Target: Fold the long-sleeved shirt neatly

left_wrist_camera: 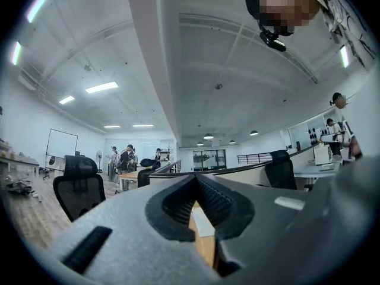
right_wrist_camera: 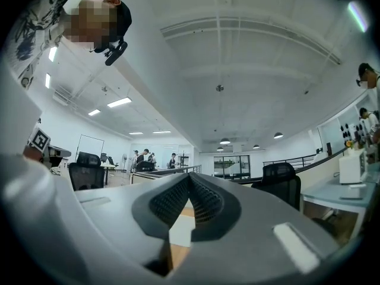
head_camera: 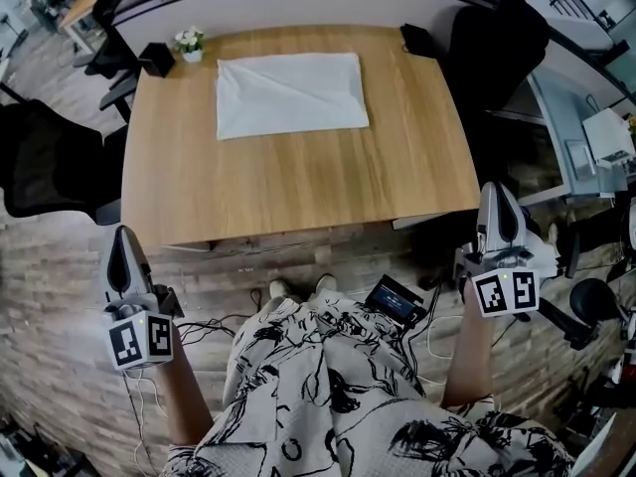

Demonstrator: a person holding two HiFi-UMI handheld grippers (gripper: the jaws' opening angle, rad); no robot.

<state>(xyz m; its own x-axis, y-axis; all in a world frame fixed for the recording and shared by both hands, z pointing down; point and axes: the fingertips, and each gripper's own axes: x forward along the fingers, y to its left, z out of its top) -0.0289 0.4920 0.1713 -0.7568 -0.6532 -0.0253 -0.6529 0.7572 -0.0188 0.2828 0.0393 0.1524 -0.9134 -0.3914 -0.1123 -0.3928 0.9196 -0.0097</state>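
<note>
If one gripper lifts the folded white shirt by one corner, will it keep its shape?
Probably not: the folded white shirt lies flat with soft creases, so it likely droops and unfolds. It looks thin, so probably light.

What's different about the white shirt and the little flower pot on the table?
The white shirt lies flat, folded into a rectangle; the flower pot stands upright. The shirt is far bigger than the pot. The shirt sits mid-table toward the far edge; the pot is at the far left corner, beside a black box. Both rest on the wooden table.
</note>
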